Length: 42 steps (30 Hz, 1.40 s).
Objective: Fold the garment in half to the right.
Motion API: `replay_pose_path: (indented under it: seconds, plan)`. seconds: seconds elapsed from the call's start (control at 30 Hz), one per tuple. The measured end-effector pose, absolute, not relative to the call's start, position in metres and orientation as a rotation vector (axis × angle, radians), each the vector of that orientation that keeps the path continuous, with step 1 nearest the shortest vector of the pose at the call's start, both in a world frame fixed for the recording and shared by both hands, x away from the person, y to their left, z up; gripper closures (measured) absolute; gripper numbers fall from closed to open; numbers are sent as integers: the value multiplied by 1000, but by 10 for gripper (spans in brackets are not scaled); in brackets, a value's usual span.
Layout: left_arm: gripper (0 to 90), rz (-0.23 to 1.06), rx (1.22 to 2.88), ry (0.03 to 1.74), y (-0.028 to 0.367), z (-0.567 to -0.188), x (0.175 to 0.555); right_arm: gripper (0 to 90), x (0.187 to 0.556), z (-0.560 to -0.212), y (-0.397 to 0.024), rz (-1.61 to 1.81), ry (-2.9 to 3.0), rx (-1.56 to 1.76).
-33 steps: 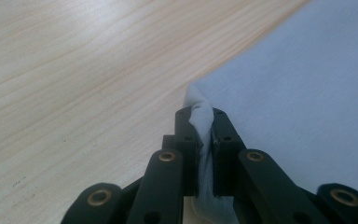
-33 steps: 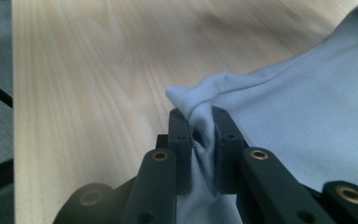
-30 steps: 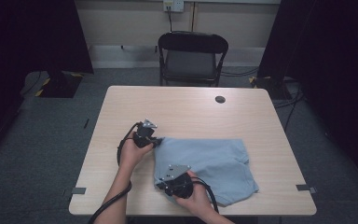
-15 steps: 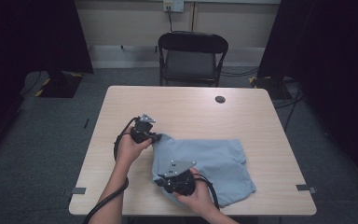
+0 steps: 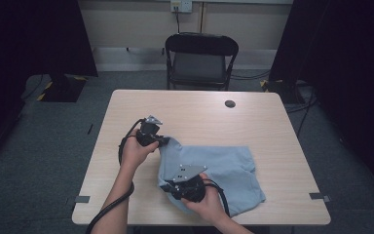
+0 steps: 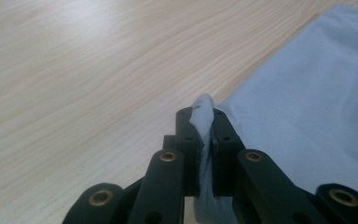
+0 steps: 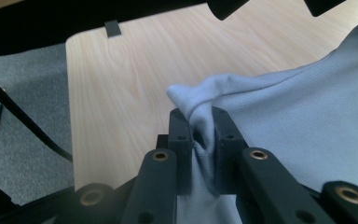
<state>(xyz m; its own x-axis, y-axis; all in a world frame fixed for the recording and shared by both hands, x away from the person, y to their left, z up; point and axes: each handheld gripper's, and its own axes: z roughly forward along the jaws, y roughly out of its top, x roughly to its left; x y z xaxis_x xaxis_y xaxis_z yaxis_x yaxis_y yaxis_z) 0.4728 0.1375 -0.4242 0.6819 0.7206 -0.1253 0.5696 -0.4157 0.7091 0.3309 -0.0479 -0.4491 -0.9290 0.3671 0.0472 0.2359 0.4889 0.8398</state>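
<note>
A light blue cloth [image 5: 224, 170] lies on the wooden table [image 5: 199, 112], its left side lifted off the surface. My left gripper [image 5: 164, 141] is shut on the cloth's upper left corner, and in the left gripper view a tuft of cloth [image 6: 204, 116] pokes out between the closed jaws. My right gripper [image 5: 169, 187] is shut on the lower left corner. In the right gripper view bunched cloth [image 7: 200, 100] is pinched between the jaws, with the fabric stretching off to the right.
A small dark round disc [image 5: 230, 104] lies near the table's far edge. A black folding chair [image 5: 199, 61] stands behind the table. Cables [image 5: 121, 146] trail from both grippers. Bare wood extends left of the cloth [image 6: 74, 70].
Both grippers have risen a little, lifting the cloth's left edge off the table. The cloth's left side now looks drawn up and narrower.
</note>
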Motion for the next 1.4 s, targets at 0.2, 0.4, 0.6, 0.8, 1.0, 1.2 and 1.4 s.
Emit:
replay_pose_path:
  seconds: [0.2, 0.4, 0.6, 0.8, 1.0, 1.2, 1.4]
  plan:
    - [849, 271, 2115, 982, 138, -409, 473, 811, 333, -438, -49, 1461, 2569, 525]
    - [849, 286, 2111, 978, 140, -396, 474, 811, 333, -427, -44, 1474, 2559, 509]
    - [849, 303, 2106, 976, 144, -385, 473, 811, 334, -420, -37, 1502, 2543, 508]
    - [849, 314, 2086, 989, 154, -374, 470, 810, 335, -412, -31, 1535, 2537, 499]
    - [849, 323, 2085, 990, 158, -362, 468, 811, 333, -402, -28, 1560, 2516, 472]
    - [849, 343, 2087, 979, 158, -350, 467, 811, 334, -393, -27, 1588, 2499, 470]
    - [849, 348, 2078, 982, 160, -345, 468, 811, 337, -385, -28, 1632, 2483, 479]
